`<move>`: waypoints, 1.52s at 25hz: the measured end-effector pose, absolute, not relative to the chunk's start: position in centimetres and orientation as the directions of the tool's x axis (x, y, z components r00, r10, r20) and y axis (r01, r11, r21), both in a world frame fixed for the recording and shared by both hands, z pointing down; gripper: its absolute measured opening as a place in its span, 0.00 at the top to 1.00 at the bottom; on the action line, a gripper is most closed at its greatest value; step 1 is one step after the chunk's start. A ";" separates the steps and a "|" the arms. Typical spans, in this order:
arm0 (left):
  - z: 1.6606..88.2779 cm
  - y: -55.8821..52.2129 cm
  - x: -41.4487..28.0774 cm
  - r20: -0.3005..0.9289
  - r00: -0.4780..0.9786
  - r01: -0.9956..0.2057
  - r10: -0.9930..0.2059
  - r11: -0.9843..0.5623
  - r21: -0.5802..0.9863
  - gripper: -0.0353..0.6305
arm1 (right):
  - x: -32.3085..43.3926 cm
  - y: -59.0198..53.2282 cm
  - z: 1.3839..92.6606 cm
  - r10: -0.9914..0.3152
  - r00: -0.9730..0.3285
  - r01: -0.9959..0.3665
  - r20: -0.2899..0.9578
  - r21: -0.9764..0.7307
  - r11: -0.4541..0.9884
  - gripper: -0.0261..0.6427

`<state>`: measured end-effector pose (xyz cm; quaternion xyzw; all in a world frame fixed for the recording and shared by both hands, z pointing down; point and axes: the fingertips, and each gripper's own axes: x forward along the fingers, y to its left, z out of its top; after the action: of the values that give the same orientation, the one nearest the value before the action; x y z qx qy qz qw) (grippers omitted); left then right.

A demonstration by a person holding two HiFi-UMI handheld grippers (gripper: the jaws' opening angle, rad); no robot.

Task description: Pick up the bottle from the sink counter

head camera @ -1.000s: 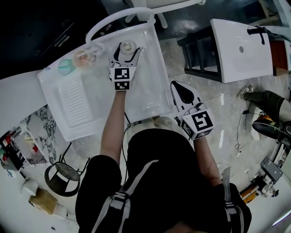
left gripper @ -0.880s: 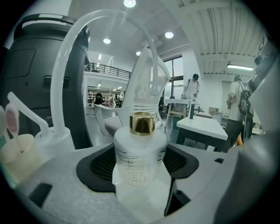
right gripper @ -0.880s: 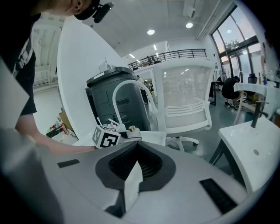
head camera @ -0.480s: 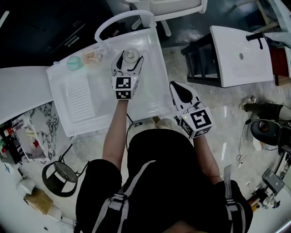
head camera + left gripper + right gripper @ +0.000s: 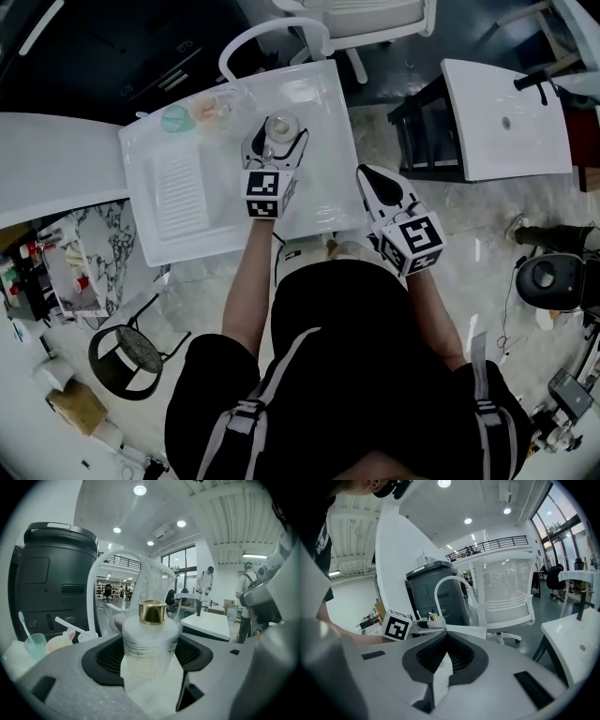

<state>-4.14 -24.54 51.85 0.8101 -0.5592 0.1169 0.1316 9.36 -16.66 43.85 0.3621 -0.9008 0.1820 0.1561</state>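
**Left jaws spread around the bottle, right jaws clenched and idle**

I have the left gripper [image 5: 278, 134] out over the white sink counter [image 5: 220, 217]. Its jaws are released, spread wide. The bottle [image 5: 150, 641] stands upright right between them: frosted body, gold cap, printed lines on the side. In the left gripper view it fills the middle, with a dark ribbed pad showing on each side of it. I can't tell if either pad touches the bottle. From the head view the two jaws flank it left and right, the cap showing just past the tips. The bottle is on the far half of the counter, just this side of the arched white tap [image 5: 272, 36].

My right gripper [image 5: 368, 176] is held off the counter's right edge, well apart from the bottle. Its jaws are clenched, pads meeting at the tips, nothing between them. In its view the left gripper's marker cube and the bottle cap show small in the distance.

A teal cup [image 5: 35, 645] with a toothbrush and a pink cup [image 5: 60, 642] sit at the far left corner of the counter, apart from the bottle. Behind them stands a black bin [image 5: 56, 573]. A white chair [image 5: 510, 599] is beyond the counter. A second white basin [image 5: 506, 117] is on a dark stand to the right.
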 end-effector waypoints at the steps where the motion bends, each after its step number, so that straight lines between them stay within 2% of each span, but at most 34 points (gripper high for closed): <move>1: 51.6 -24.0 -4.1 0.335 0.345 -0.938 -0.877 -0.338 0.082 0.46 | 9.4 -16.5 43.8 -0.594 -0.693 -0.705 0.409 -0.212 0.677 0.95; 24: 45.7 -14.7 -5.8 0.296 0.294 -0.956 -0.909 -0.281 0.086 0.46 | 4.9 -14.3 43.8 -0.513 -0.767 -0.618 0.387 -0.229 0.752 0.95; 38: 44.5 -4.2 -10.9 0.309 0.331 -0.943 -0.891 -0.315 0.104 0.46 | -1.5 -5.6 42.9 -0.524 -0.766 -0.620 0.372 -0.209 0.756 0.95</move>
<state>-10.92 -4.17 44.52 0.8048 -0.5699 0.0974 0.1339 -1.52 -5.60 42.89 0.3090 -0.9255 0.1621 0.1470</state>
